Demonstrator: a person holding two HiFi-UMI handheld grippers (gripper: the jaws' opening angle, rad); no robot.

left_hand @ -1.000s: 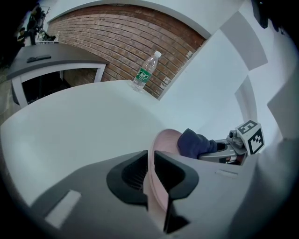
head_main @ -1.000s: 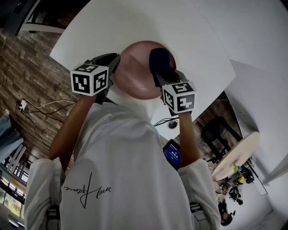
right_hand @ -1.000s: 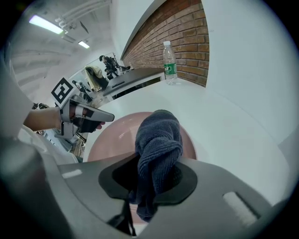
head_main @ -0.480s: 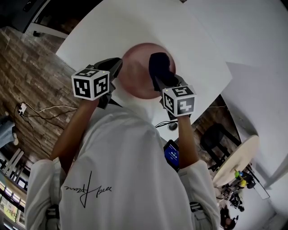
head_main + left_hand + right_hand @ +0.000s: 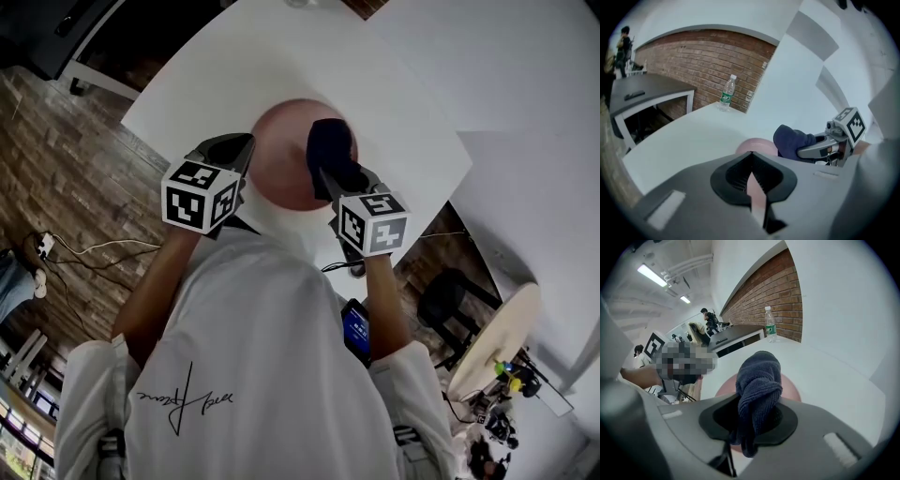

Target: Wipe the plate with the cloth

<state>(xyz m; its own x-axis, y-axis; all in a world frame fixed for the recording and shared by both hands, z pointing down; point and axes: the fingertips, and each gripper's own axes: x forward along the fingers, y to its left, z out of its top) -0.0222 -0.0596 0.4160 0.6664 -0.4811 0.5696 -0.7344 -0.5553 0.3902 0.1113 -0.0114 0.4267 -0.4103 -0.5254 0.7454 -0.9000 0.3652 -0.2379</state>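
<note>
Both marker cubes sit slightly lower in the head view than a second ago, and the plate and cloth have drifted down with them; the cloth remains on the plate's right side.

A person in a white shirt holds two grippers out over a white table (image 5: 403, 84). The left gripper (image 5: 752, 180) has its jaws pressed together on the near rim of a pink plate (image 5: 281, 159), which shows edge-on as a thin pink strip between the ribbed pads. The right gripper (image 5: 757, 418) pinches a bunched dark blue cloth (image 5: 758, 378). A wad of it stands out past the jaws, against the plate's face, and a tail hangs down behind. A water bottle (image 5: 725, 93) stands well apart at the table's far edge, by a brick wall. Whether the plate rests on the table or is lifted off it cannot be told.

Wiping looks under way, and the risks lie in the two grips. The plate is held only by a narrow bite on its rim, so a hard push from the cloth could lever it out of the jaws and drop or tip it onto the table. The cloth is a loose bundle, so rubbing could drag it out of the right jaws, or bring bare gripper against the plate. The wad also covers only a small patch, so the left part may go unwiped.
</note>
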